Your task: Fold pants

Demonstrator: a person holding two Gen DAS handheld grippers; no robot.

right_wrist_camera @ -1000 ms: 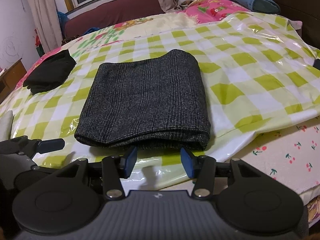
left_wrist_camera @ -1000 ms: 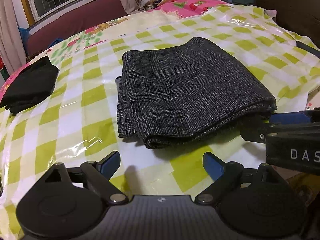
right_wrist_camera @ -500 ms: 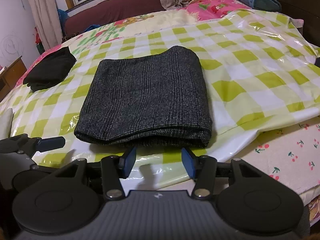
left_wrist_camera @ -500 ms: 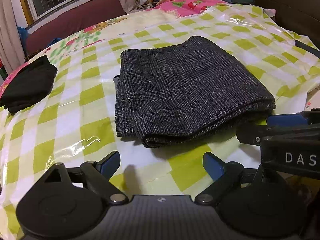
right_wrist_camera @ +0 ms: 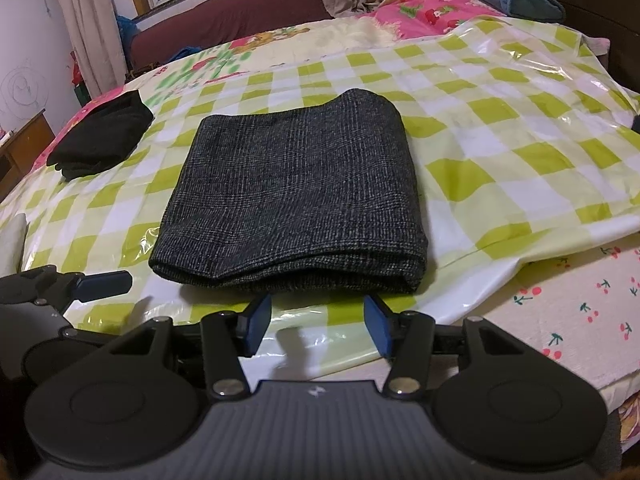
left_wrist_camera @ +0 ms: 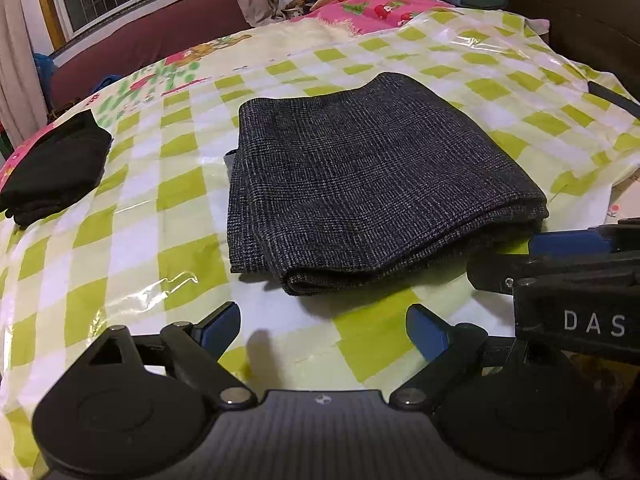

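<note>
Lying unchanged since before, folded pants (right_wrist_camera: 292,204) on checked sheet (right_wrist_camera: 520,152), left claw (left_wrist_camera: 322,330) wide, right claw (right_wrist_camera: 316,326) half-spread, both empty.

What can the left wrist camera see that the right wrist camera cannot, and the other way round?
Only the left wrist view shows white lettering on the side of the right gripper and a light fabric edge poking out at the pants' left side. Only the right wrist view shows the white cherry-print sheet and a scribbled white wall. Both show the folded dark grey checked pants on the green-and-white checked plastic cover, a folded black garment, the barred window, and open, empty jaws.
</note>
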